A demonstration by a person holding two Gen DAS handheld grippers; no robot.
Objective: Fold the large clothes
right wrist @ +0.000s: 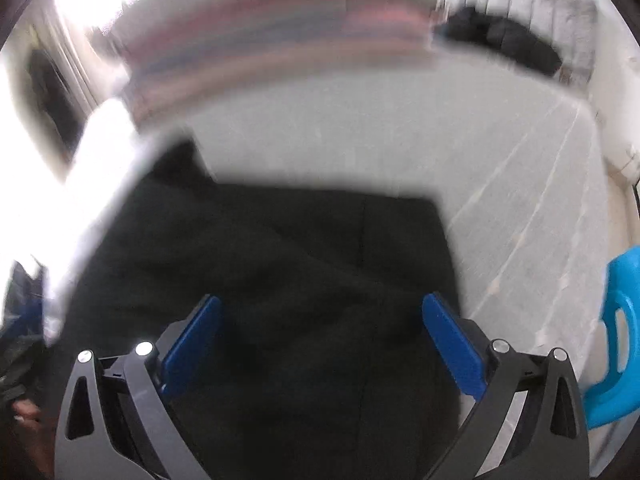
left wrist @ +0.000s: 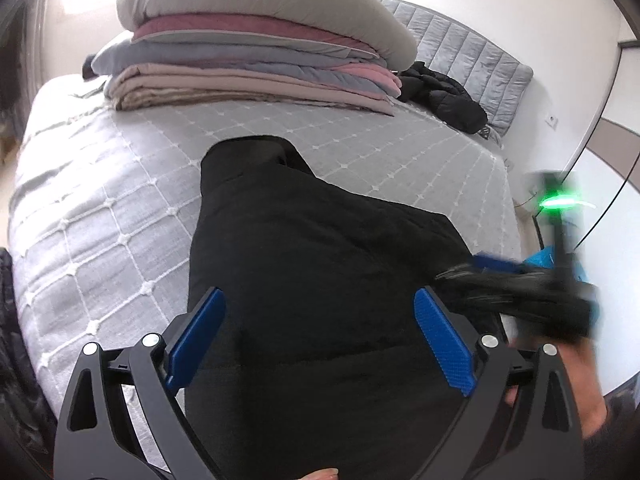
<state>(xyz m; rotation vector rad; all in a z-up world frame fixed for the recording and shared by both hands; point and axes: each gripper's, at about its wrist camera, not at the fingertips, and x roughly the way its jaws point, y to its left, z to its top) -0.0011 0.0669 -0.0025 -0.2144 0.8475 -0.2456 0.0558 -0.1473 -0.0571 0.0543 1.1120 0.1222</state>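
Note:
A large black garment (left wrist: 312,280) lies spread on the grey quilted bed (left wrist: 100,208), reaching to the near edge. My left gripper (left wrist: 320,340) is open above its near part, blue pads wide apart and holding nothing. My right gripper (right wrist: 320,340) is also open over the same black garment (right wrist: 280,260), empty; its view is blurred by motion. In the left wrist view the right gripper (left wrist: 520,280) shows as a dark blur at the garment's right edge.
A stack of folded blankets with a grey pillow on top (left wrist: 256,52) sits at the far side of the bed. A black puffer jacket (left wrist: 444,96) lies by the grey headboard (left wrist: 472,56). A blue plastic object (right wrist: 616,340) stands right of the bed.

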